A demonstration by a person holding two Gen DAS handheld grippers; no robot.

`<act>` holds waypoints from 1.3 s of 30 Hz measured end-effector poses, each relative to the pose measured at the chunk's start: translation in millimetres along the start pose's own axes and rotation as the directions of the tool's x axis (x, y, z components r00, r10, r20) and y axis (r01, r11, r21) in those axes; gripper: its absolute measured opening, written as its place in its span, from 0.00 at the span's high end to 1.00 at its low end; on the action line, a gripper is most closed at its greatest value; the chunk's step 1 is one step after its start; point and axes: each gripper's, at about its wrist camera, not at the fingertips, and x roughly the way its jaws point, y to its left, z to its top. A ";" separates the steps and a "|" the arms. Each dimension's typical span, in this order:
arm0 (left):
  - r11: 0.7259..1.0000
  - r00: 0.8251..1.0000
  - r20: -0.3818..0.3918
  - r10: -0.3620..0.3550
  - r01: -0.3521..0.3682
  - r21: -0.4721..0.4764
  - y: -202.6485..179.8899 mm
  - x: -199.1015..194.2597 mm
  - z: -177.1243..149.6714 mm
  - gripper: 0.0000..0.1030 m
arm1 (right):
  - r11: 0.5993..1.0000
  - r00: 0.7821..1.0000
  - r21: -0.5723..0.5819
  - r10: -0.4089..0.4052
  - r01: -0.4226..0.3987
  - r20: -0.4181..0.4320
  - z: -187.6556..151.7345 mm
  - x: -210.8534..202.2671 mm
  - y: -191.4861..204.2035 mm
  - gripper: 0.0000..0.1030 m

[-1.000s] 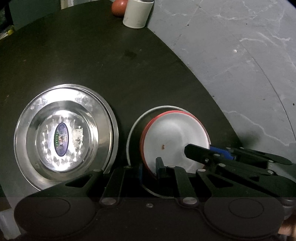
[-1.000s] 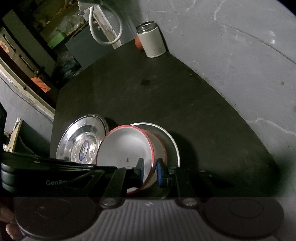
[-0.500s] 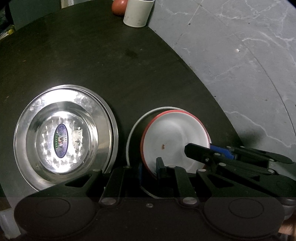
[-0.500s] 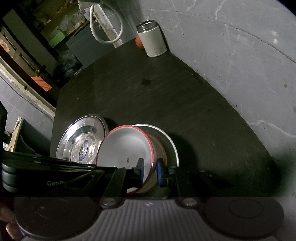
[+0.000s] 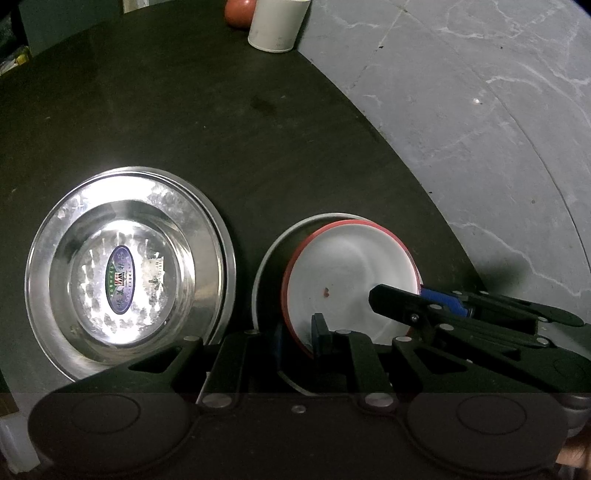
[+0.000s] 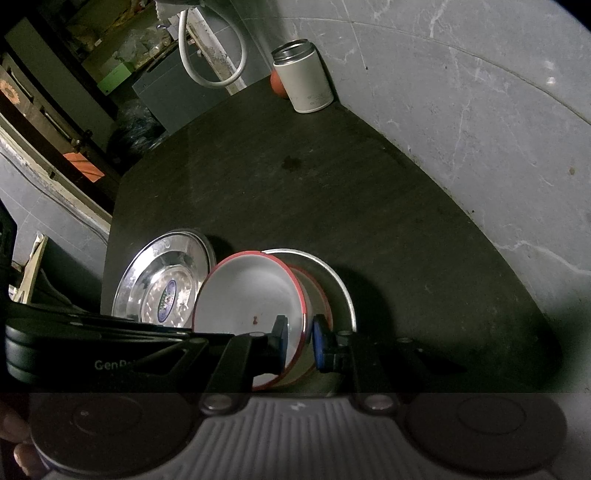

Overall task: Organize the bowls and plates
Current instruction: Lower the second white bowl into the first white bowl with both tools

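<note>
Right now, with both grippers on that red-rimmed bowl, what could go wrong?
The red-rimmed bowl sits tilted in the steel bowl, pinched only at its rim by the right gripper and left gripper; it could slip or swing. Pulling apart could twist it. The steel plate lies close, so a swing may strike it.

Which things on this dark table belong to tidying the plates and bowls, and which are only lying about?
For the job: red-rimmed bowl, gripped by both the left claw and the right claw; white plate under it; steel plates.

Lying about: white can, red ball.
</note>
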 end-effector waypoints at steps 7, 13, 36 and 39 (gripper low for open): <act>1.000 1.000 0.001 -0.002 0.002 -0.001 0.2 0.4 0.4 0.83 | 1.000 1.000 0.000 0.000 0.000 -0.001 0.0 0.1 0.1 0.84; 1.000 1.000 -0.002 -0.005 0.005 0.004 0.8 0.0 0.4 0.82 | 1.000 1.000 0.000 -0.001 0.001 -0.002 0.2 0.3 0.2 0.84; 0.999 0.999 0.011 -0.034 0.034 0.021 4.0 -8.1 -2.7 0.67 | 1.000 1.000 0.011 0.009 -0.009 0.004 -0.5 -3.6 0.5 0.77; 0.999 0.999 0.015 -0.043 0.043 0.024 5.4 -11.5 -4.9 0.67 | 1.000 1.000 0.012 0.012 -0.012 0.010 -0.9 -5.6 0.4 0.75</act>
